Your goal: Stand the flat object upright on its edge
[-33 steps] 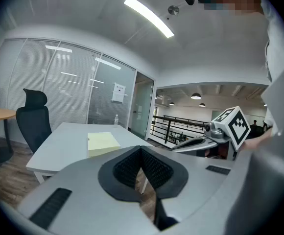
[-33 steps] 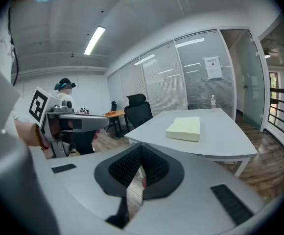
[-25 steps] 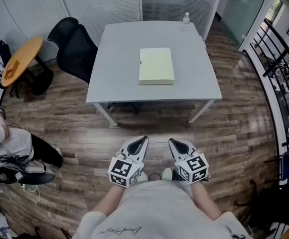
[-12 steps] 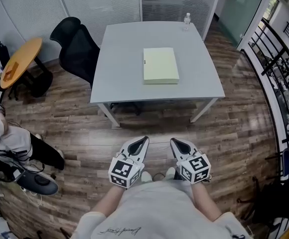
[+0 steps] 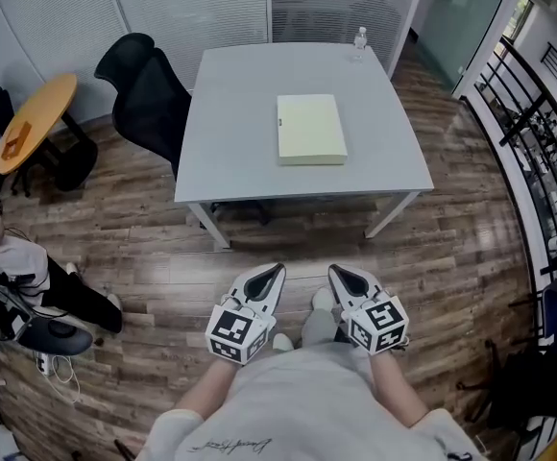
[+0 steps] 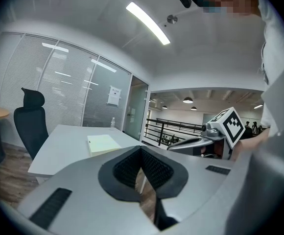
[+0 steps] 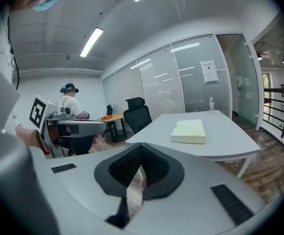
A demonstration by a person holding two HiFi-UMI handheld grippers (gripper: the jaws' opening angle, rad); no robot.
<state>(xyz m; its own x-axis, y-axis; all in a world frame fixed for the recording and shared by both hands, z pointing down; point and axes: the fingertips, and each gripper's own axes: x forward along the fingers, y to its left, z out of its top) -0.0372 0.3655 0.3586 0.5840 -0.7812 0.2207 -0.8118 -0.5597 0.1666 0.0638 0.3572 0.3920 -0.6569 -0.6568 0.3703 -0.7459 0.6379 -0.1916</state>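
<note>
Flat object (image 5: 311,130): a pale yellow-green rectangle that lies flat near the middle of the grey table (image 5: 230,142), with its long side running away from the person. Whether it is a book, a pad or a board cannot be told.
Hidden or cut off: the hands behind the marker cubes are covered, only the forearms show. A seated person (image 5: 10,267) at the left edge of the head view is cut by the frame.
Left gripper (image 5: 278,269): its jaws are pressed together with nothing between them. It is held in front of the person's body above the wooden floor (image 5: 144,229), well apart from the table.
Right gripper (image 5: 335,271): its jaws are also together and empty. It is just beside the left one and points toward the table.
Below the grippers: one shoe (image 5: 322,302) shows between them on the floor.
On the table: a small clear bottle (image 5: 359,38) stands at the far right corner, well apart from the flat object.
Around the table: a black office chair (image 5: 149,94) is at its left side, and a round wooden table (image 5: 36,118) is further left.
Right side: a dark railing (image 5: 538,142) runs along the floor edge.
In the way: only open floor lies between the grippers and the near table edge.
</note>
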